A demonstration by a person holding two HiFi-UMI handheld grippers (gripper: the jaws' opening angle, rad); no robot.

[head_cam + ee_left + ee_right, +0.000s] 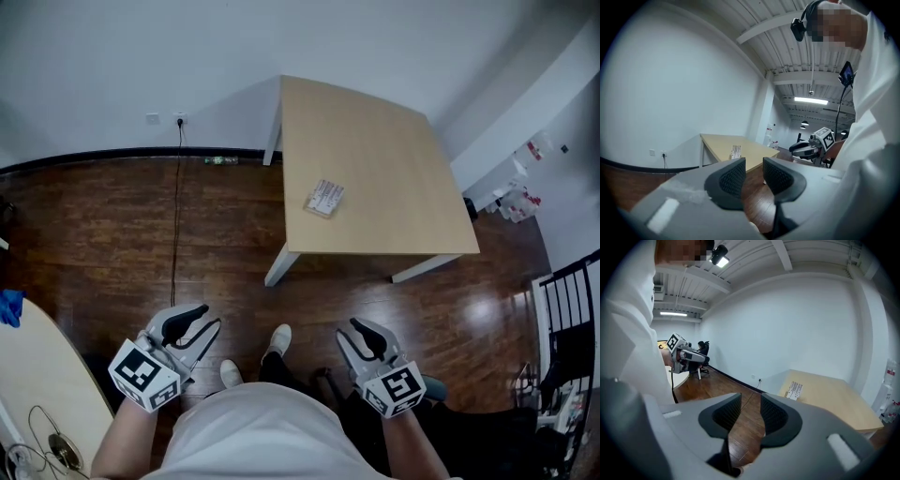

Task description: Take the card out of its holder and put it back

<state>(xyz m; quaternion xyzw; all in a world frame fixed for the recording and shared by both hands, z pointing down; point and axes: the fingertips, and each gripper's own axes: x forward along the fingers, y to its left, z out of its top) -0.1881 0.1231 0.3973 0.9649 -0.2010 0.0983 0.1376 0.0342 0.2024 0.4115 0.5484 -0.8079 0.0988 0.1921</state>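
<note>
The card in its clear holder (324,198) lies flat near the left edge of a light wooden table (375,150), far ahead of both grippers. The left gripper view shows the card holder (736,151) small on the table (717,143); in the right gripper view the card holder (793,390) is just as distant. My left gripper (199,323) and right gripper (359,334) hang low over the dark wood floor, close to the person's body. Each holds nothing, with a narrow gap between the jaws: left gripper (753,164), right gripper (751,401).
A wall socket with a black cable (177,187) runs down onto the floor left of the table. A pale round table edge (37,375) is at bottom left. A black railing (567,300) and white items (520,192) stand at right. The person's shoe (278,339) is between the grippers.
</note>
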